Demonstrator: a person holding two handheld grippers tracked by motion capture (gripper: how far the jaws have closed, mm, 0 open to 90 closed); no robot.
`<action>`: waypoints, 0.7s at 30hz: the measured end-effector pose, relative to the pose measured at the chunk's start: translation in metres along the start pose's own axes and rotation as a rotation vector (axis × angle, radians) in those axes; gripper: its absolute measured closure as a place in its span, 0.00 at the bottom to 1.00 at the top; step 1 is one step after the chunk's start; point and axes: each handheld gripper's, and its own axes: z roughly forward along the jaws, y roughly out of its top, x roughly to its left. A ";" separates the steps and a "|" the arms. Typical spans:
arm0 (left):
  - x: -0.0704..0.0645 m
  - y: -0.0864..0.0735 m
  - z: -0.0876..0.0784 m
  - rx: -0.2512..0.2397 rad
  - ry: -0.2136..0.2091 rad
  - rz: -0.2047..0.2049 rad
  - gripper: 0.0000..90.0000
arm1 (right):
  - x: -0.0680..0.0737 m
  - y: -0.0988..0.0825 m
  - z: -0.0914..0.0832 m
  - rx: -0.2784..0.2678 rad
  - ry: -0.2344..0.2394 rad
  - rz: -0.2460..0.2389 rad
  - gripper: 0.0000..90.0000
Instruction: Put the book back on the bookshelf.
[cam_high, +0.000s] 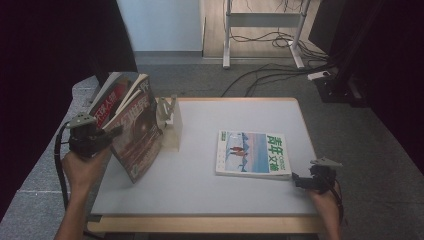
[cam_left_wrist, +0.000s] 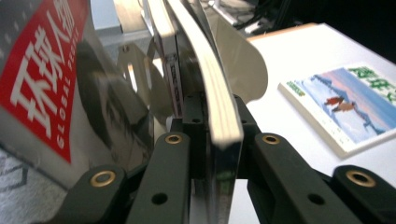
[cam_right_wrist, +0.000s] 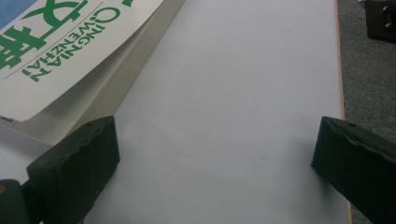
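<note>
At the far left of the high view, the left hand (cam_high: 82, 167) holds the left gripper (cam_high: 111, 133) raised above the left edge of the table (cam_high: 200, 185). Its jaws are pressed on the lower edge of a dark red magazine (cam_high: 137, 135), which stands tilted in the air over the table's corner. In the left gripper view the pinched edge of this magazine (cam_left_wrist: 219, 112) passes straight between the two black jaws. A second magazine with a red title block (cam_high: 111, 102) leans just behind the first one, to its left; I cannot tell if the jaws hold it too.

Just beside these magazines, to their right, a pale bookstand (cam_high: 170, 125) sits on the table near the back left corner. Its metal divider stands upright. I cannot tell if something is inside it, because the magazines hide part of it.

Near the middle-right of the table a book with a blue and white cover and green characters (cam_high: 254, 153) lies flat.

At the right, the right hand (cam_high: 325, 200) holds the right gripper (cam_high: 298, 181) low at the table's right edge, close to the book's near right corner. In the right gripper view the jaws are spread wide with bare table between them, and the corner of the book (cam_right_wrist: 70, 60) lies just beyond the left jaw.
</note>
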 end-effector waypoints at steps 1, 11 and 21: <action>0.000 -0.001 -0.001 0.008 0.005 0.000 0.90 | 0.000 0.000 0.000 0.000 0.000 0.000 0.00; 0.001 -0.001 -0.003 -0.009 -0.018 -0.021 0.94 | 0.000 0.000 0.000 0.000 0.000 0.000 0.00; -0.003 0.008 0.007 -0.058 -0.011 -0.033 0.94 | 0.000 0.000 0.000 0.001 0.002 0.002 0.00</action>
